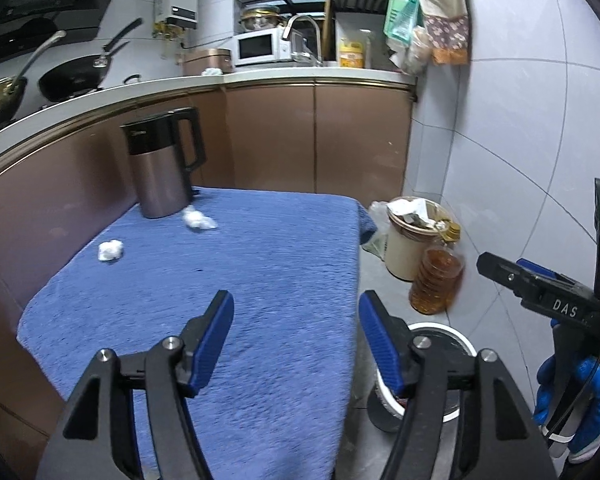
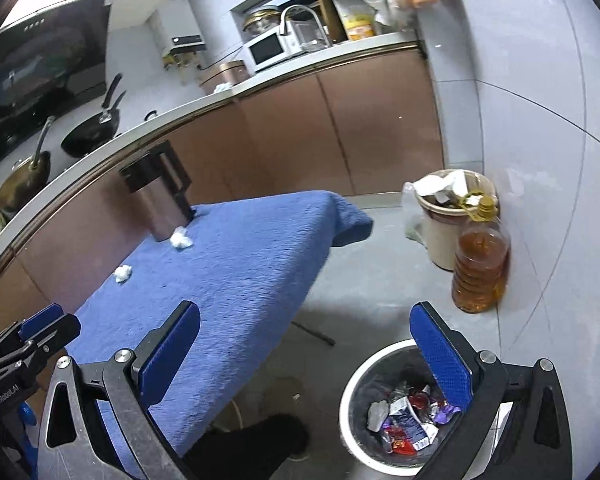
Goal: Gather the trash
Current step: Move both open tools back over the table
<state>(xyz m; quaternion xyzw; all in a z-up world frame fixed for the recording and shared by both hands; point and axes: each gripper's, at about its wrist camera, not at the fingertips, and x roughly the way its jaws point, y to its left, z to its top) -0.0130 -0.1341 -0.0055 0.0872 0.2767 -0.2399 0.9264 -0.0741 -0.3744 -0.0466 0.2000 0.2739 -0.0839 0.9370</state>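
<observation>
Blue-clothed worktop (image 1: 260,264) bore two tissue wads (image 1: 110,250) at far left; your left gripper (image 1: 296,336), nearer, gaped empty, as did your right gripper (image 2: 304,360).

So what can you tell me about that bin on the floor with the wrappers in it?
The bin is round, with a white rim and outside and a dark liner or inner wall. It stands upright and open, with no lid in sight, on the grey floor beside the blue-covered table. Inside lies a loose heap of crumpled wrappers, red, purple, white and silver, covering the bottom. The right gripper hangs open above it, one finger hiding part of the rim; nothing grips the bin.
</observation>
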